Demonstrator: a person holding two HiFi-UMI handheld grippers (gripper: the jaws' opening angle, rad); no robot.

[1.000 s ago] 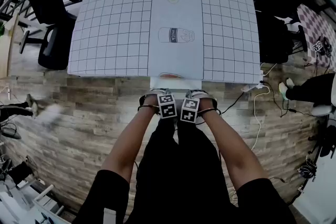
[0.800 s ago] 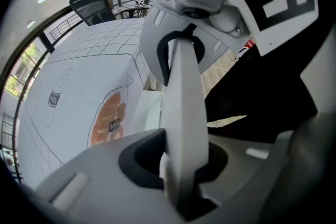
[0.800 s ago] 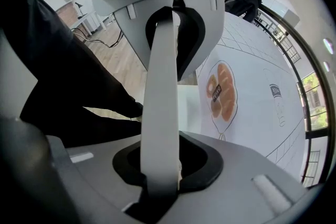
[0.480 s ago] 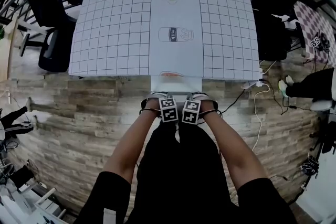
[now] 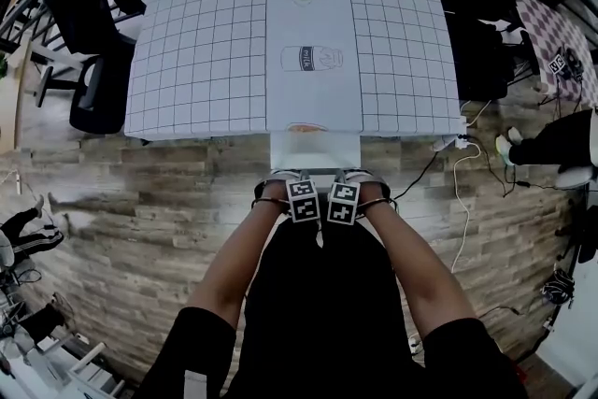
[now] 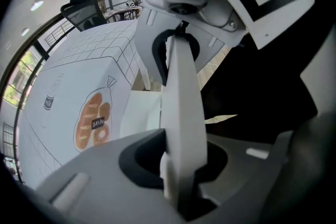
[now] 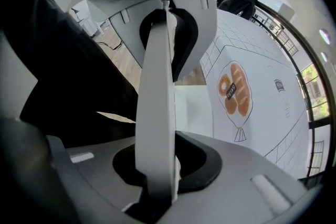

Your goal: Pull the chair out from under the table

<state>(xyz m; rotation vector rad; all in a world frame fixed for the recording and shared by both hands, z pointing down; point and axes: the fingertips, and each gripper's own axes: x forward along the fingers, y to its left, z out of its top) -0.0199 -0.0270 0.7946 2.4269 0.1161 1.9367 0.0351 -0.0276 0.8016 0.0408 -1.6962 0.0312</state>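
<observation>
Grid-cloth desk (image 5: 206,42) on plank floor (image 5: 140,192), office chair (image 5: 93,33) upper left. The left gripper (image 5: 299,197) and right gripper (image 5: 344,199) have fingers clamped on the white chair (image 5: 315,150), now further out.

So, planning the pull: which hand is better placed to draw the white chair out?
Neither leads: the left tool and right tool both clamp the top edge of the white chair, side by side near its middle. Pulling evenly with both is probably best.

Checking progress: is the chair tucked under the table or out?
Partly out: the chair shows white seat past the table edge; the rest is hidden.
</observation>
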